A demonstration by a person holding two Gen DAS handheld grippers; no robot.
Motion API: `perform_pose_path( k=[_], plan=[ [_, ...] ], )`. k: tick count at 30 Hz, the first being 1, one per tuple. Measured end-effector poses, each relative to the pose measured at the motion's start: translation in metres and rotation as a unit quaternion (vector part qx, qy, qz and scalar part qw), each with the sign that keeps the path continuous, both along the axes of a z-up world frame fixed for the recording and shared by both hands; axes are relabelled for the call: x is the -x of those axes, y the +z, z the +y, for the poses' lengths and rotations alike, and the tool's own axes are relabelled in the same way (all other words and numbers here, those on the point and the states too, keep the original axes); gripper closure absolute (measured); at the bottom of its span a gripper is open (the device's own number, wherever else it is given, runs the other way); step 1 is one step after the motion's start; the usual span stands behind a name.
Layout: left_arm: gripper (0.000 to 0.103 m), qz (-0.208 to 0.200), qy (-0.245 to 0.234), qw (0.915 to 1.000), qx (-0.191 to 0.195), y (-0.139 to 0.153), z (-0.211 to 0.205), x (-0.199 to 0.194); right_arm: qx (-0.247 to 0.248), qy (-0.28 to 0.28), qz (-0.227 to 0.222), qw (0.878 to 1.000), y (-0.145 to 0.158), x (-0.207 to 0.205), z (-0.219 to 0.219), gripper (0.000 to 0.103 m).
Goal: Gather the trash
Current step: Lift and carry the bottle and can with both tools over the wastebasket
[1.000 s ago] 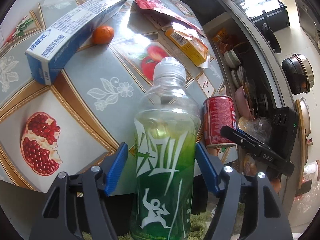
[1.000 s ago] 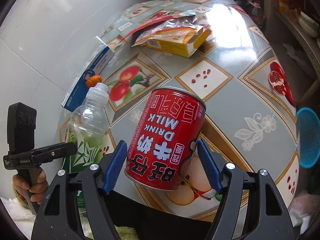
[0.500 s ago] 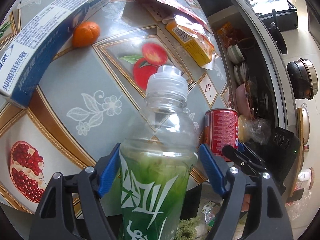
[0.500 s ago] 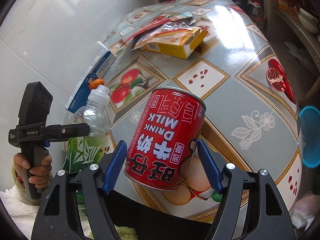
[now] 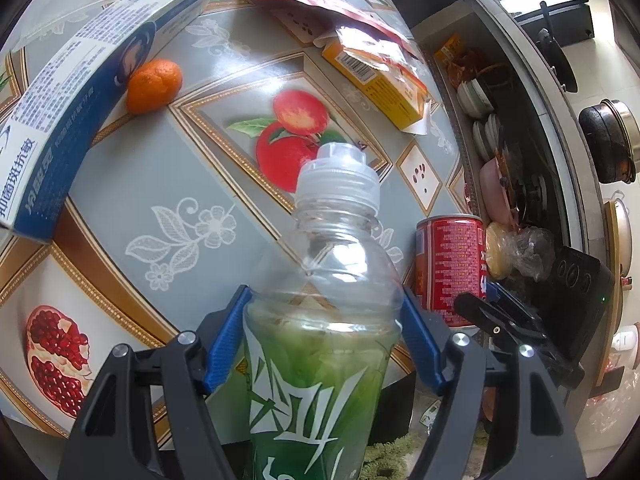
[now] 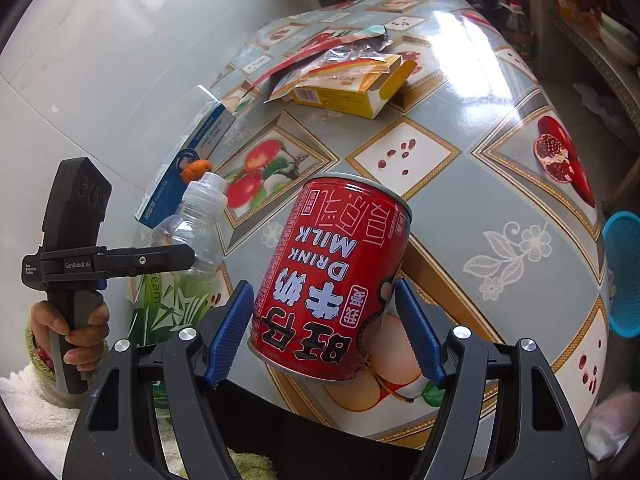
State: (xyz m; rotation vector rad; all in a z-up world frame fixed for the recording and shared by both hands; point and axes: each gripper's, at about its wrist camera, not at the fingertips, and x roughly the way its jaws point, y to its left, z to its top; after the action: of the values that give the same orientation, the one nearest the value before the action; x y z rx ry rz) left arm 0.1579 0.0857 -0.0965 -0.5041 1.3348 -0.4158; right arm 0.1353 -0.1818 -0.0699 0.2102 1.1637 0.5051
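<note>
Both grippers loaded at table (image 6: 472,184) edge.
Left gripper (image 5: 324,340) clenched bottle (image 5: 324,320), seemingly loosely; right gripper (image 6: 325,328) grasped tilted can (image 6: 332,276), which could slip.

Mandarin (image 5: 154,86) beside toothpaste box (image 5: 76,92)

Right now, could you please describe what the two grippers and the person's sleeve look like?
Both the left gripper and right gripper have black angular frames, silver bolts and blue ribbed pads. Seen from the right wrist, the left one has a black pistol-style handle with white "GenRobot.AI" lettering. The sleeve is fluffy white with a greenish cuff.
</note>
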Motion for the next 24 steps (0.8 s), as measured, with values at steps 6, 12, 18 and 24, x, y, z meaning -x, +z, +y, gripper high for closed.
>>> perform_pose_path(
  k=[6, 12, 18, 24],
  plan=[
    [0.033, -0.034, -0.005, 0.9994, 0.005, 0.016, 0.001, 0.009, 0.002, 0.000, 0.000, 1.000, 0.000, 0.000, 0.001, 0.034],
    [0.033, -0.094, -0.011, 0.9954, 0.012, 0.044, 0.006, 0.025, 0.011, 0.000, -0.001, 1.000, 0.002, 0.000, 0.004, 0.034],
    [0.033, -0.178, -0.025, 0.9837, -0.003, 0.077, 0.005, 0.043, 0.013, -0.002, 0.001, 1.000, 0.003, -0.001, 0.007, 0.034],
    [0.033, -0.225, -0.033, 0.9733, -0.030, 0.093, 0.004, 0.053, 0.011, -0.004, 0.016, 1.000, 0.001, -0.005, 0.009, 0.034]
  ],
)
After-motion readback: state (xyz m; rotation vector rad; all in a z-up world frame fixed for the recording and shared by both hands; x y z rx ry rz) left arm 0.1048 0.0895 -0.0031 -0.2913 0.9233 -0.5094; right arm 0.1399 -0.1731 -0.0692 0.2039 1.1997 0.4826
